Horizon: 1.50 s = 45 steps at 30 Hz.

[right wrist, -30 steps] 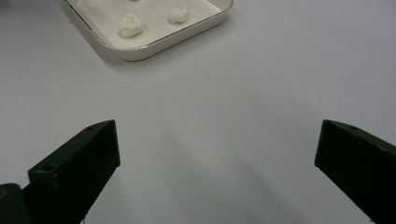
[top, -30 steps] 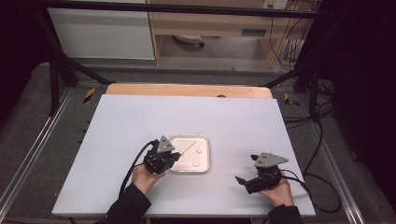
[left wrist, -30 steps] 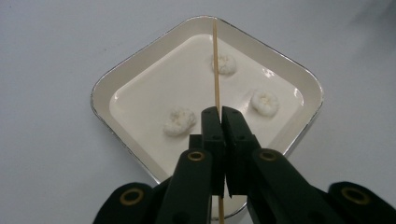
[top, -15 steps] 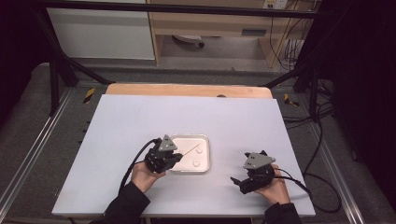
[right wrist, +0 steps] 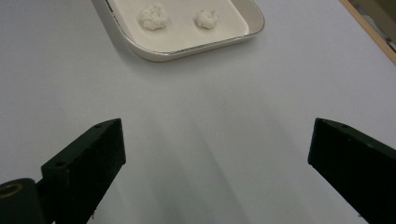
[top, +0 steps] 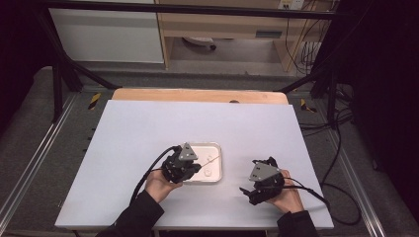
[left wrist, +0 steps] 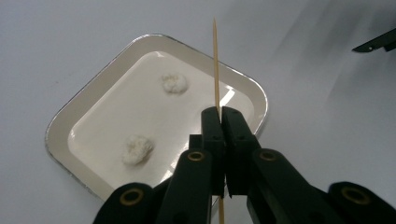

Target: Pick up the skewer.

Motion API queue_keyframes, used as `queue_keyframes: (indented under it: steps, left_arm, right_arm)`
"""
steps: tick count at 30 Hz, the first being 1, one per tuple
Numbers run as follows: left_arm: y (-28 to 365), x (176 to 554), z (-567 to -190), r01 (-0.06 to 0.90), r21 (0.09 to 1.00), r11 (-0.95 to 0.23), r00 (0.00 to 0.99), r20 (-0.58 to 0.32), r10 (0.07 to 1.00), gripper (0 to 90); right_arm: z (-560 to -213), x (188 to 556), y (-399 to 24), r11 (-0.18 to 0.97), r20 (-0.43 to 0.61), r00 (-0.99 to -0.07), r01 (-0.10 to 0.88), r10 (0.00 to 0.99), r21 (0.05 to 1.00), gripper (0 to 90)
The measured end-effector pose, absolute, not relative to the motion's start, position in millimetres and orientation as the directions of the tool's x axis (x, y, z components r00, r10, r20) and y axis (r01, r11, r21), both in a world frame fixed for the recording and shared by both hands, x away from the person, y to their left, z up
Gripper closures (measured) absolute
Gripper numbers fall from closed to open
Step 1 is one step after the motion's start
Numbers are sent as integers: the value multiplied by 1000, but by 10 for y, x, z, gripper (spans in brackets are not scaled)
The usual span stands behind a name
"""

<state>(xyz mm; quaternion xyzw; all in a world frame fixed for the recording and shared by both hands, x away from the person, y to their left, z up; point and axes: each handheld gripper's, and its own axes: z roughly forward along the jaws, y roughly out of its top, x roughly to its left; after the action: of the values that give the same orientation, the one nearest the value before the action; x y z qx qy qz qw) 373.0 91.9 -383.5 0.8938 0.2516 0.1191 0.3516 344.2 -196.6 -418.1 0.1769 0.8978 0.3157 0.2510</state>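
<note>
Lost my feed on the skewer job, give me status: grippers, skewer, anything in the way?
Left gripper shut on skewer, tip over tray. Right gripper open, empty, short of tray. Two white lumps in tray, unskewered. Nothing in the way.

Bright tabletop in a dark room, soft focus throughout

From the high view the pale matte white table (top: 148, 128) is evenly lit from above while the surroundings sink into near black; the picture is grainy and slightly soft. In the left gripper view the shallow white rounded-rectangle tray (left wrist: 65, 126) shows a glare streak on its glossy floor, and faint soft shadows fan across the table. In the right gripper view the near black jaws are blurred.
</note>
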Motion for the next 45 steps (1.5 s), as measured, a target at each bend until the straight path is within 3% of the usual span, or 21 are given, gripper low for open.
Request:
queue_keyframes:
  steps: [21, 34, 45]
  left_arm:
    - [471, 3692, -3788, 301, 637, -709, 898, 60, 435, 880]
    - [213, 3676, -3830, 271, 607, -747, 919, 69, 389, 880]
    - [53, 3672, -3867, 255, 583, -772, 933, 62, 355, 881]
  right_arm:
    - [-4176, 3365, -1853, 825, -469, -806, 42, 361, 563, 128]
    - [-4174, 3300, -1874, 848, -555, -776, -47, 301, 527, 225]
    - [-4200, 3272, -1835, 872, -611, -761, -128, 219, 472, 364]
